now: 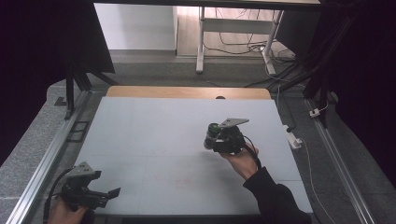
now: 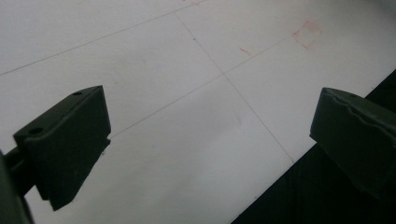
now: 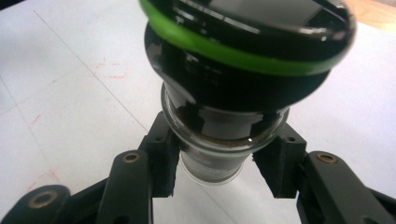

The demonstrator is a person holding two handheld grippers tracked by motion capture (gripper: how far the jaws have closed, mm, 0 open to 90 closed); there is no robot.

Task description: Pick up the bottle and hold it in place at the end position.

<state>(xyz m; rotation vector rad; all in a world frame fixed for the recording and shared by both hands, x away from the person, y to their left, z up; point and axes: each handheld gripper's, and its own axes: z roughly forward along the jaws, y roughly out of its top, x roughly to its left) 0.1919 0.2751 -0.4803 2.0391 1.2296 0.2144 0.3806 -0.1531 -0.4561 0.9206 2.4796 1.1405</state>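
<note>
Glossy glass jar (image 3: 219, 140), shiny black lid (image 3: 243, 51), perhaps plastic; matt table (image 1: 154, 135).

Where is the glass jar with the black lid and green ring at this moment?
The glass jar sits between the jaws of the right gripper, above the white table, right of its centre in the high view and far from the left gripper.

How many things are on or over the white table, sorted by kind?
Grippers: 2, the left gripper open with nothing between its jaws, the right gripper shut on the jar.
Jars: 1, a glass jar with a black lid and green ring, held over the table.
Total: 3
</note>
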